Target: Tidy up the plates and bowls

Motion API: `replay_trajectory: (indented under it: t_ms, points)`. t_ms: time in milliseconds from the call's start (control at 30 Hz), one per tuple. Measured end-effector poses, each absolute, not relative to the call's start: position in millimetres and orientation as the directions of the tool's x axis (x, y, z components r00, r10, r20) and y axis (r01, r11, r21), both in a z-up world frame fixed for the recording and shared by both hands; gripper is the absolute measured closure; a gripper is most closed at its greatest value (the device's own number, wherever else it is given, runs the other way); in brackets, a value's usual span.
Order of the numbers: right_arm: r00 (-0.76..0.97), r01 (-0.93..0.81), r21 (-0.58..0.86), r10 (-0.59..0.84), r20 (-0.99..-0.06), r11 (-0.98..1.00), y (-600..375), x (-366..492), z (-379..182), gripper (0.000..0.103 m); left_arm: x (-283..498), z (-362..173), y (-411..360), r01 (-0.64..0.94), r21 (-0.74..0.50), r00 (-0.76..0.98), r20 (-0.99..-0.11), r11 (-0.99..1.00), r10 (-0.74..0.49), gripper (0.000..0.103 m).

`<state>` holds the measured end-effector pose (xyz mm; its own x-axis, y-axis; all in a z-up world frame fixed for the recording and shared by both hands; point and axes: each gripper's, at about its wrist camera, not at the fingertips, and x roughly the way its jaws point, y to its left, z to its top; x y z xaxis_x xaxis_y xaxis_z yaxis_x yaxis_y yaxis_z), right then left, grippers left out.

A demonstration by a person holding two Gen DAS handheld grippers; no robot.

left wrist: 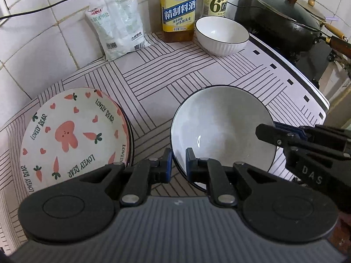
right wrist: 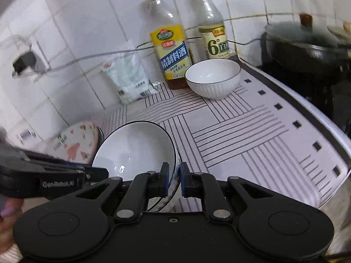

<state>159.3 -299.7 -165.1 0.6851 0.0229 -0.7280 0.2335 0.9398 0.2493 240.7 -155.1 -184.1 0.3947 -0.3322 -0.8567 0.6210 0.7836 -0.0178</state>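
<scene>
Now tilted bowl [left wrist: 221, 131] rim clamped between left jaws, opposite rim between right jaws.

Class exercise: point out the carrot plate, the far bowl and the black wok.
carrot plate [left wrist: 72, 135], left wrist view, on its pink bunny centre.
far bowl [right wrist: 211, 74], right wrist view, on its inner wall.
black wok [left wrist: 283, 25], left wrist view, on its dark side.

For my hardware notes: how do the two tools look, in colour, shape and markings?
Both tools are black, with round pivot discs, silver bolts and blue finger pads. The left tool has a grey ribbed body and "GenRobot.AI" lettering; the right tool has a smooth black body and "DAS" lettering.
</scene>
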Motion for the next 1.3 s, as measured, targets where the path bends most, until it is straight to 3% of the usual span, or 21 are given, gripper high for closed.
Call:
replay_trajectory:
  t_ms: [167,300,400,600,900,1000,1200,1300]
  points:
    - [0.683,0.205,0.242,0.039,-0.729,0.949,-303,160,-157,0.085,256,-180,-149,0.596,-0.107,0.323,-0.875,0.796,-0.36,0.088]
    - [0.745,0.187,0.285,0.054,-0.665,0.94,-315,149,-138,0.055,260,-158,-154,0.601,-0.063,0.359,-0.869,0.796,-0.34,0.083]
    - [0.772,0.154,0.27,0.055,-0.633,0.95,-325,147,-127,0.051,264,-141,-157,0.617,-0.084,0.361,-0.854,0.783,-0.375,0.071]
    - [0.837,0.099,0.323,0.097,-0.538,0.941,-346,138,-101,0.039,282,-129,-160,0.619,-0.116,0.388,-0.815,0.777,-0.43,0.066]
    - [0.824,0.093,0.228,0.054,-0.564,0.969,-368,168,-118,0.037,333,-134,-202,0.601,-0.24,0.344,-0.783,0.762,-0.518,0.057]
    - [0.794,0.12,0.188,0.019,-0.607,0.975,-378,189,-133,0.03,348,-134,-215,0.58,-0.288,0.339,-0.765,0.762,-0.547,0.051]
    - [0.777,0.141,0.162,-0.007,-0.629,0.977,-402,230,-172,0.025,378,-152,-238,0.567,-0.334,0.316,-0.756,0.753,-0.573,0.043]
    - [0.787,0.177,0.196,-0.02,-0.616,0.964,-413,247,-194,0.014,392,-167,-248,0.554,-0.349,0.31,-0.756,0.756,-0.576,0.042]
